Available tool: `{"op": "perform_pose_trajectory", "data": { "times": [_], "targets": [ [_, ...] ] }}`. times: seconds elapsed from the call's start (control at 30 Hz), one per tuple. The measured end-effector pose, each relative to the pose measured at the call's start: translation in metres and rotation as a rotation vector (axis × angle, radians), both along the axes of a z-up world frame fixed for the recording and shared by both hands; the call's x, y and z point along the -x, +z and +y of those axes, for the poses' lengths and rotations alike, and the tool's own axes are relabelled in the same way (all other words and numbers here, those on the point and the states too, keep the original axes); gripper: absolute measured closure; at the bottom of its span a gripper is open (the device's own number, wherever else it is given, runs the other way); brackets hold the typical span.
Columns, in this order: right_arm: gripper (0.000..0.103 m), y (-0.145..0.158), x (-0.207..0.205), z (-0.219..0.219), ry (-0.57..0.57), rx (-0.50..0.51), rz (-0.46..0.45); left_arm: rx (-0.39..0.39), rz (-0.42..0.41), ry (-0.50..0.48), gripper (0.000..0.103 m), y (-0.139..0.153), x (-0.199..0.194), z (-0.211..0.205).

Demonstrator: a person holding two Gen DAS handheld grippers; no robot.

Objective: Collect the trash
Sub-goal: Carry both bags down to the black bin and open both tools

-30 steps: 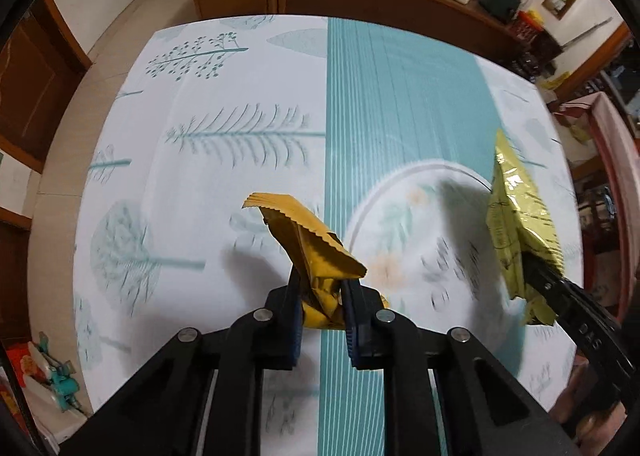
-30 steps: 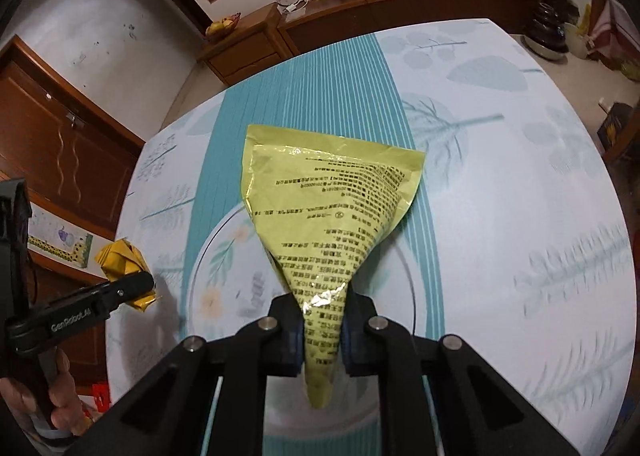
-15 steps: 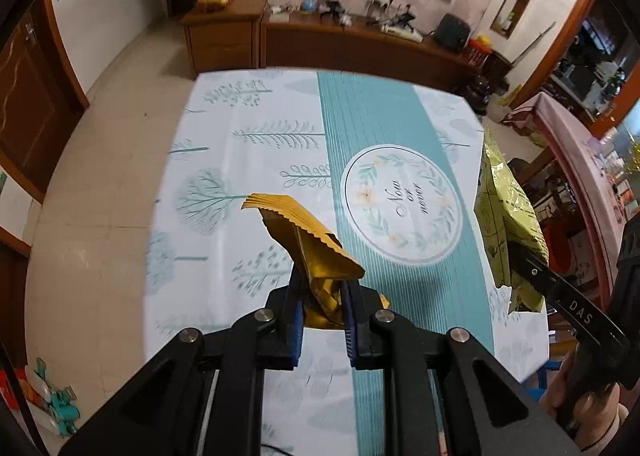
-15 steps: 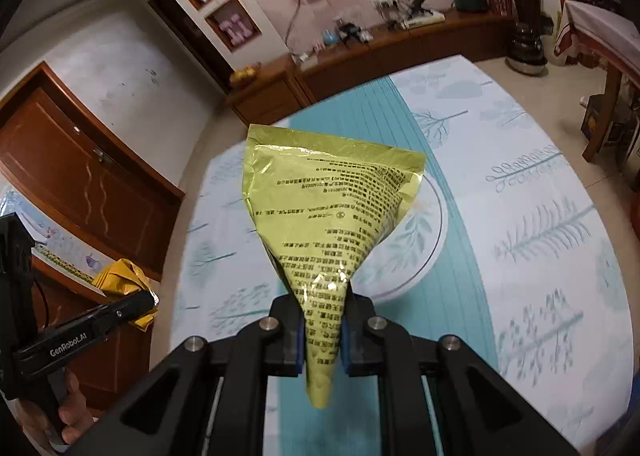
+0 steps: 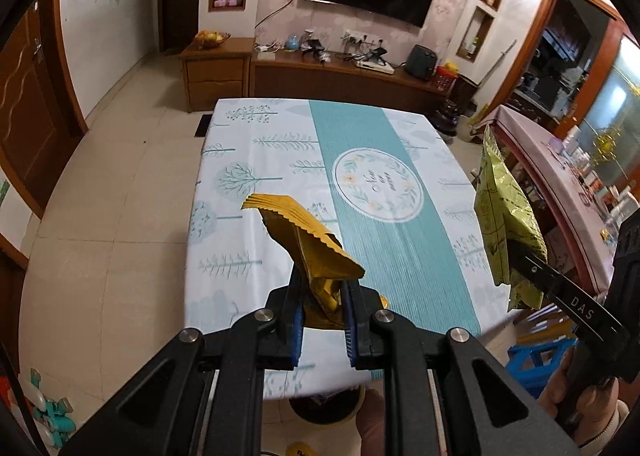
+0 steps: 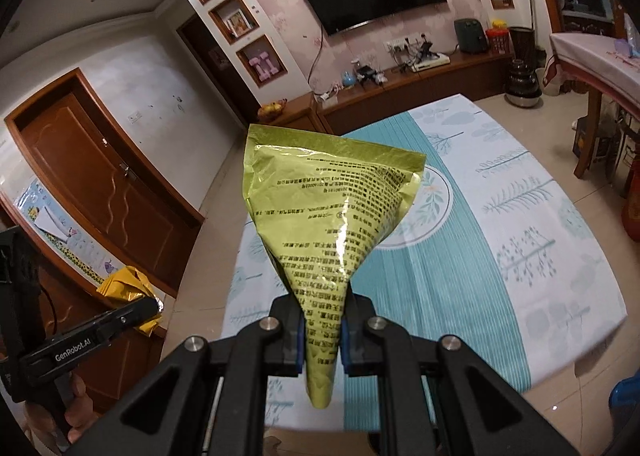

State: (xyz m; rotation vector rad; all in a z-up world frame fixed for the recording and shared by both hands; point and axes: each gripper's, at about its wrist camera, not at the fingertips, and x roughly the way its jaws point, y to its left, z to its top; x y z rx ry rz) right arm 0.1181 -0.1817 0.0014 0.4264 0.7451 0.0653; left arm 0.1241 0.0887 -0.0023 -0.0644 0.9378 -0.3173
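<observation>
While both grippers hang above the near table edge, the scene reads so:

Table [image 5: 248,256]: tree-print cloth with a teal stripe, bare of trash.
Bin [image 5: 316,412]: round, at 6 o'clock under the table edge; contents too dark to tell.
Green packet [image 6: 332,216]: held by its narrow end, fanning toward 12 o'clock, clear of the table.
Yellow wrapper [image 5: 308,244]: crumpled, rising toward 11 o'clock.
Right gripper [image 6: 323,340]: pads clamped on the green packet.
Left gripper [image 5: 322,326]: pads clamped on the yellow wrapper.
</observation>
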Motion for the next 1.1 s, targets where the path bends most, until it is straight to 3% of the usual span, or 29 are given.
{"op": "perform_pose_trajectory", "data": {
  "times": [0.13, 0.3, 0.5, 0.67, 0.87, 1.1],
  "targets": [
    [0.091, 0.005, 0.040, 0.013, -0.006, 0.023, -0.001, -0.011, -0.007, -0.033, 0.089, -0.002, 0.027, 0.004],
    [0.091, -0.006, 0.071, 0.012, -0.035, 0.036, 0.056, 0.020, 0.044, -0.054, 0.089, -0.014, 0.048, 0.011],
    [0.091, -0.018, 0.090, 0.011, -0.040, 0.041, 0.116, 0.024, 0.112, -0.063, 0.089, -0.036, 0.066, 0.015],
    [0.091, -0.033, 0.099, 0.029, 0.032, 0.053, 0.174, 0.015, 0.176, -0.059, 0.089, -0.060, 0.077, 0.019],
    [0.091, -0.065, 0.109, 0.052, 0.125, 0.061, 0.280, -0.017, 0.242, -0.061, 0.089, -0.098, 0.087, 0.012],
    [0.091, -0.130, 0.116, 0.064, 0.206, 0.026, 0.436, -0.060, 0.325, -0.073, 0.089, -0.156, 0.102, -0.006]
  ]
}}
